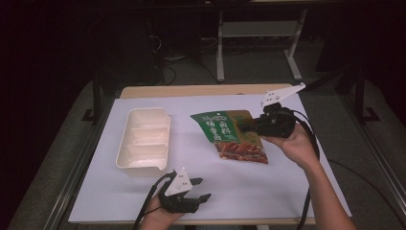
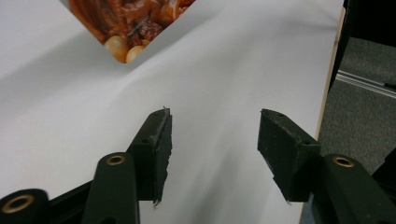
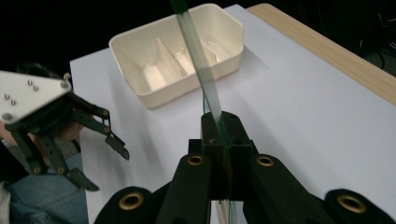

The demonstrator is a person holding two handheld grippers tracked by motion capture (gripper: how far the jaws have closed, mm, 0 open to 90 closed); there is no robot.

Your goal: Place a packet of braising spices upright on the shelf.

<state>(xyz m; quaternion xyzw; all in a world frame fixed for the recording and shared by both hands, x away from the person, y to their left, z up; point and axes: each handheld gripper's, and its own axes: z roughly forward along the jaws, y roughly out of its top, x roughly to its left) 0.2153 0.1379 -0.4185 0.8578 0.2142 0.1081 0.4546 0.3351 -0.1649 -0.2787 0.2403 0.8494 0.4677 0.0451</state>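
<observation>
Right gripper (image 1: 253, 125) clamps the pouch (image 1: 232, 136) by its edge, lifted just right of the tray (image 1: 143, 139). Left gripper (image 1: 198, 189), jaws apart and empty, sits nearer the person than the tray.

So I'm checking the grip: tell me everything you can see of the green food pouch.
The flat green printed food pouch looks like glossy plastic film, with pale lettering above a brown photo of cooked food. The right claw is shut on its right edge, holding it slightly above the white-covered table; its shadow falls beneath. Seen edge-on in the right gripper view, it is thin.
</observation>
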